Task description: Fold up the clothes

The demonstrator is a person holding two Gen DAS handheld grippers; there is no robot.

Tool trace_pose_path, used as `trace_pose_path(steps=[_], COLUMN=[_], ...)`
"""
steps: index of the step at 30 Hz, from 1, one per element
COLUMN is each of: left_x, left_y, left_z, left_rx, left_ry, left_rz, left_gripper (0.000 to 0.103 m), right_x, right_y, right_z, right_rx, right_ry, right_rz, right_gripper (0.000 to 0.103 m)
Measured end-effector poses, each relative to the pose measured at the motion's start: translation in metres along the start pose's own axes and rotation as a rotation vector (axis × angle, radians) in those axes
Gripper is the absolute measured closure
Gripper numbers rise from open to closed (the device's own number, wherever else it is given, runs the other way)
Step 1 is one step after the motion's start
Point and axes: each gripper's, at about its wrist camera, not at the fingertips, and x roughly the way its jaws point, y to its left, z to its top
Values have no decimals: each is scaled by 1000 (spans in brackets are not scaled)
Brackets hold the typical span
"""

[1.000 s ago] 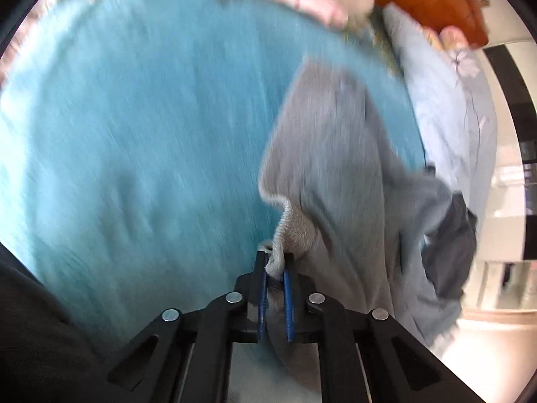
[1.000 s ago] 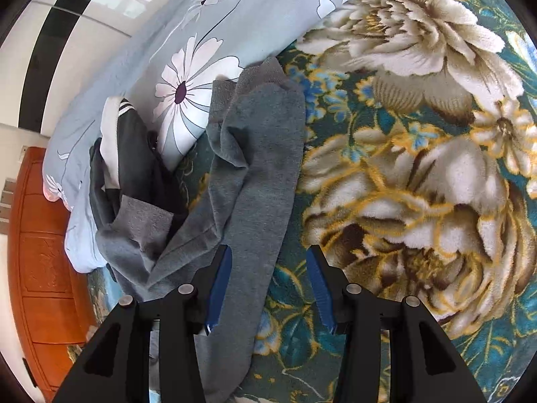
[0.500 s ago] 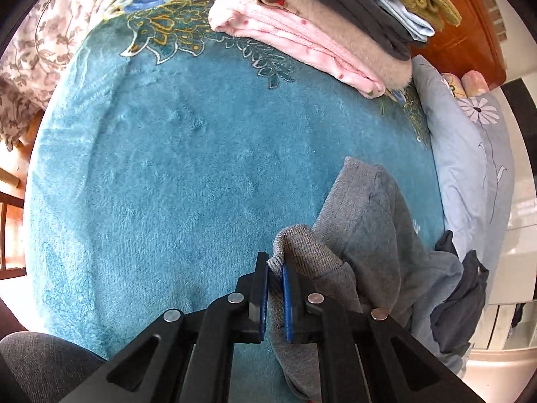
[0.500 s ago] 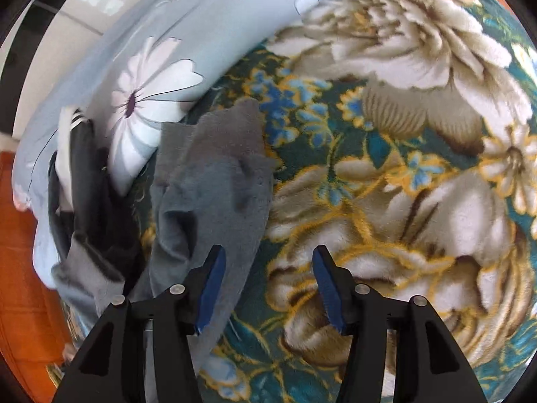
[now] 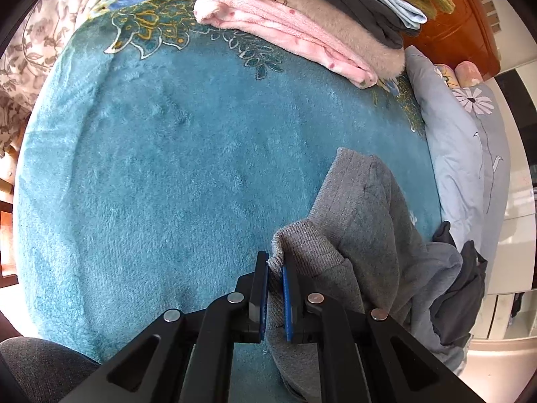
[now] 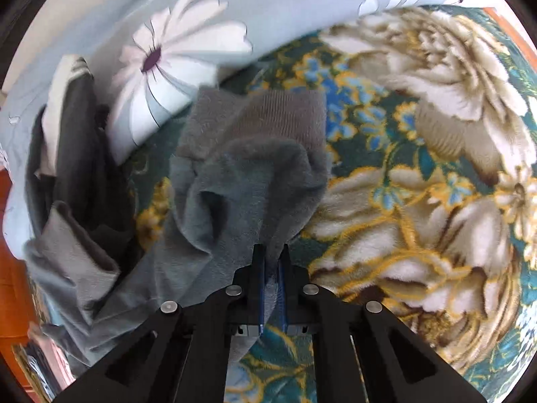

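A grey fleece garment (image 5: 365, 221) lies crumpled on the teal plush blanket (image 5: 167, 184), trailing to the right. My left gripper (image 5: 275, 263) is shut on its ribbed hem, the knit edge pinched between the blue pads. In the right wrist view the same grey garment (image 6: 241, 181) is bunched up, ribbed cuff at its far end. My right gripper (image 6: 272, 255) is shut on a fold of its fleece above the flowered part of the blanket (image 6: 419, 168).
A stack of folded clothes (image 5: 302, 16), pink at the bottom, sits at the far side of the blanket. A pale blue flowered pillow (image 5: 470, 154) (image 6: 161, 57) lies to one side, with dark clothes (image 5: 459, 288) (image 6: 74, 141) heaped against it. Wooden headboard (image 5: 463, 16) behind.
My right gripper was open above the grey garment and has now closed on a fold of it. The left gripper keeps its hold on the ribbed hem; its view has steadied over the blanket.
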Motion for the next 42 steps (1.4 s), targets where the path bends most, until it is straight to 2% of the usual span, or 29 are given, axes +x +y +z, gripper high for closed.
trace_pose_path(steps=[2,5,7,10,12,14,17,19,21,24,28,31,32,35,36,39,42], left_x=[-2,-17,-32,-56,-69,-69,-50,-41,-38,-34,-26,-23,-22,-19,-19,-21,-25], left_y=[-2,-13,-27,-46,-49,-42,-27,-22,-21,-19,-5,-4,-6,-8,-7,-5,-8], left_z=[1,9,15,18,17,18,22,20,20,21,26,28,27,28,28,27,27], left_rx=[1,30,89,216,298,333,312,313,311,303,224,204,208,206,199,192,204], left_ry=[9,16,17,4,-25,-28,17,30,22,4,9,6,4,-7,-9,-20,-39], left_rz=[-7,-61,-95,-109,-65,20,112,152,176,214,261,289,297,310,311,307,274], left_gripper=[95,95,95,95,95,95,95,95,95,95,95,95,95,95,95,95,95], right_x=[-16,-51,-75,-83,-89,-95,-100,-77,-62,-60,-66,-76,-80,-88,-87,-77,-71], right_y=[3,19,22,-4,-21,-39,-67,-101,-116,-115,-118,-127,-132,-153,-160,-186,-188], right_z=[2,7,6,-28,-51,-74,-108,-136,-155,-166,-155,-144,-138,-126,-125,-116,-107], right_rx=[-5,-113,-142,-159,-171,-183,-191,-108,-88,-142,-109,-54,-33,40,77,258,312], right_ry=[-24,-79,-111,-91,-78,-64,-38,45,102,120,147,109,81,3,-15,-38,-48], right_rz=[15,-6,12,-28,-54,-81,-120,-139,-159,-181,-146,-138,-127,-105,-92,8,9], right_gripper=[97,99,99,99,99,99,100,100,100,100,99,93,87,56,52,47,46])
